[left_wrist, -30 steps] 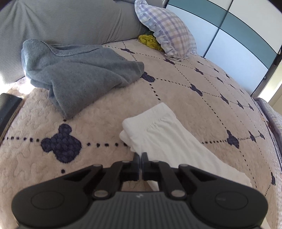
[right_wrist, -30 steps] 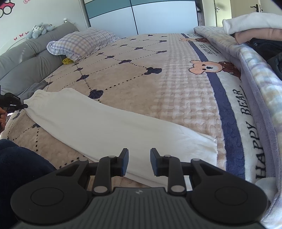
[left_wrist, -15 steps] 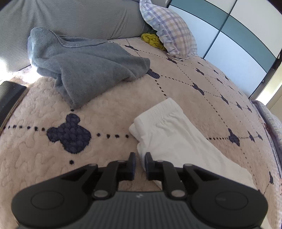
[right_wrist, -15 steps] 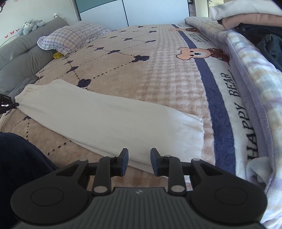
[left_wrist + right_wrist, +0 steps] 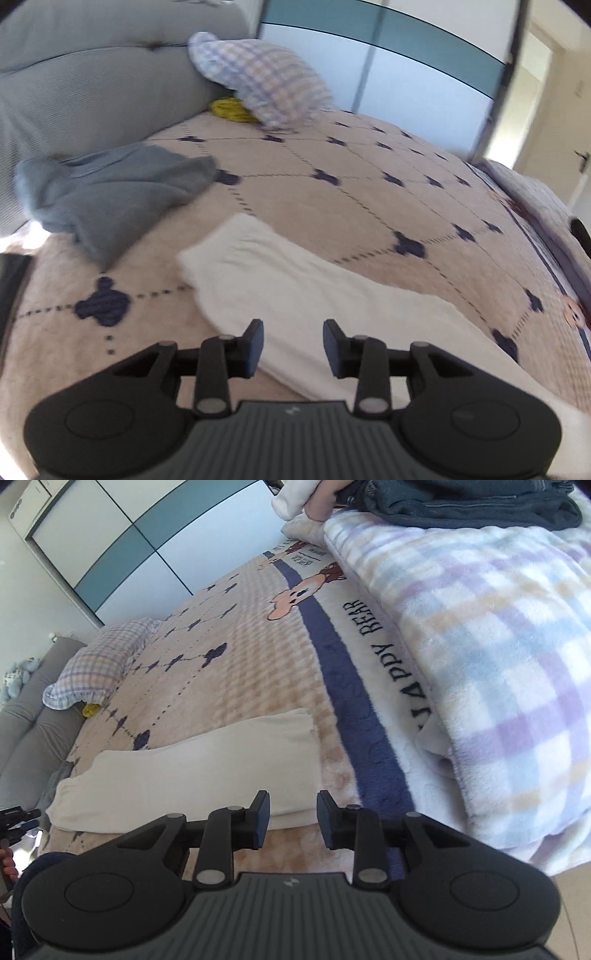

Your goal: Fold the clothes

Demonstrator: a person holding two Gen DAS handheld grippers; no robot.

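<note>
Left gripper [image 5: 293, 345], pinched shut a second ago, now gapes over the white garment [image 5: 314, 295]; right gripper [image 5: 291, 819] spread too. Next, seemingly, a lengthwise fold calling for fresh end grips.

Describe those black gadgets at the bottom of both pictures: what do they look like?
The left gripper and right gripper look identical: matte black, two round discs flanking a ribbed grey centre with a small logo, silver pivot pins on jointed links, and flat dark-blue padded fingers. No cables show.

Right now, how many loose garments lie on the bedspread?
2: white garment laid out long before the left gripper; grey garment crumpled near the headboard. Others may be hidden.
</note>
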